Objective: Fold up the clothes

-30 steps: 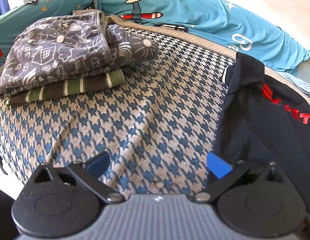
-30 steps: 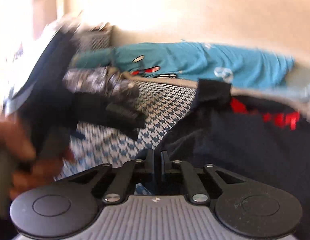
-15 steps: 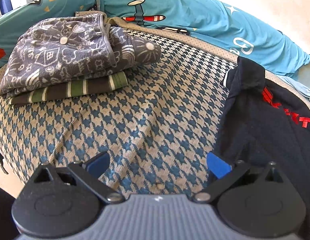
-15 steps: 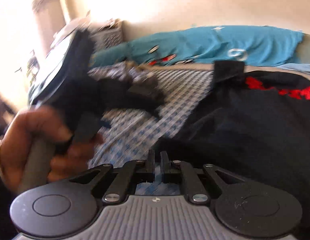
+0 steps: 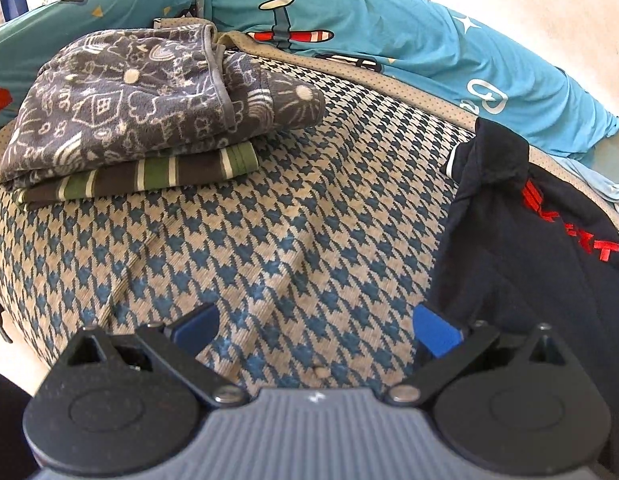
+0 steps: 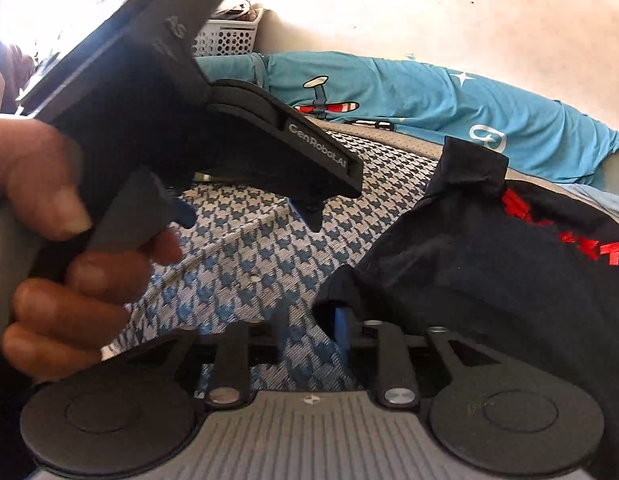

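Beside two folded garments (image 5: 133,120), the navy shirt (image 5: 549,280) lay crumpled; left tongs (image 5: 315,330) spread, right tongs (image 6: 309,332) slightly parted at its hem.

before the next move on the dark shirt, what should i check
1. Left gripper open and empty: ok.
2. Right gripper gripping the dark shirt: not ok, fingers slightly parted, cloth only at one fingertip.
3. Bare houndstooth cover beside the shirt for folding: ok.
4. Shirt lying flat: not ok, bunched, one corner sticking up.
5. Folded stack, grey patterned towel on striped garment, apart from the shirt: ok.
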Demonstrator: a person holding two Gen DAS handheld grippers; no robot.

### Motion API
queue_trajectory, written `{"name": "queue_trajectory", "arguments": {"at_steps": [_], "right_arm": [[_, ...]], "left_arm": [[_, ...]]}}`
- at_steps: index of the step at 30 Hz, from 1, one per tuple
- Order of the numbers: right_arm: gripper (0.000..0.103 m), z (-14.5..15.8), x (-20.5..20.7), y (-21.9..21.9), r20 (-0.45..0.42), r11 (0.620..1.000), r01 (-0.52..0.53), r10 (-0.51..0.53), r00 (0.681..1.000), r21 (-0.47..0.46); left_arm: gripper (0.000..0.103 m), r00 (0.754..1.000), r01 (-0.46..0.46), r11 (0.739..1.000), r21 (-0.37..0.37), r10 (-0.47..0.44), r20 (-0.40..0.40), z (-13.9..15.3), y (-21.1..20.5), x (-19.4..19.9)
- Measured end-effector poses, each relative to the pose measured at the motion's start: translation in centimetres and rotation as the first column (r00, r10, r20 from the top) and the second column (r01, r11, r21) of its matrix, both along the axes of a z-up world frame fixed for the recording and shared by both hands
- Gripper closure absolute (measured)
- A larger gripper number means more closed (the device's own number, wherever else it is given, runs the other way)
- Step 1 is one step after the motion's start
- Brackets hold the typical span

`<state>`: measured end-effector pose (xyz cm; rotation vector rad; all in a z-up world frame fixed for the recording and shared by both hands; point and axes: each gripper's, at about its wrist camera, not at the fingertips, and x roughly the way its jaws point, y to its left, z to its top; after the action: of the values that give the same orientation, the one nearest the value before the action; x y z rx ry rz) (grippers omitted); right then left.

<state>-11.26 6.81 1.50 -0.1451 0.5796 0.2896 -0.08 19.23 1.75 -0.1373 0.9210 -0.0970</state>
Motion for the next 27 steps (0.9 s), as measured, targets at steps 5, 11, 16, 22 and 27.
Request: {"name": "queue_trajectory", "arguments": {"at_steps": [5,11,16,22,27], "right_arm": [[0.077,-0.3,1.0,0.1,0.019,0.998,0.038,-0.037,0.999,-0.045],[0.089,-0.7,1.9,-0.2,0.028,0.993,0.094,-0.093,0.995,-0.066],[0.094,-0.7,2.0,-0.8,0.011,0.994,0.103,-0.103,0.995,-0.024],[0.094,-0.7,2.3,-1.3,-0.002,0.992,0.125,-0.125,0.992,0.028],[0.099,0.1,1.3,-1.0,0.001,0.995,0.08,-0.081,0.997,0.061]], "left_arm": [[0.0,1.0,0.001,1.0,-0.004,-0.001,-0.002,0.0,0.0,0.1],[0.0,1.0,0.001,1.0,-0.003,-0.001,-0.005,-0.1,0.0,0.1],[0.0,1.0,0.001,1.0,-0.003,-0.001,-0.004,-0.1,0.0,0.1],[0.0,1.0,0.009,1.0,0.003,-0.009,-0.003,-0.2,-0.1,0.0],[0.0,1.0,0.003,1.0,0.008,-0.003,-0.001,-0.2,0.0,0.1]]}}
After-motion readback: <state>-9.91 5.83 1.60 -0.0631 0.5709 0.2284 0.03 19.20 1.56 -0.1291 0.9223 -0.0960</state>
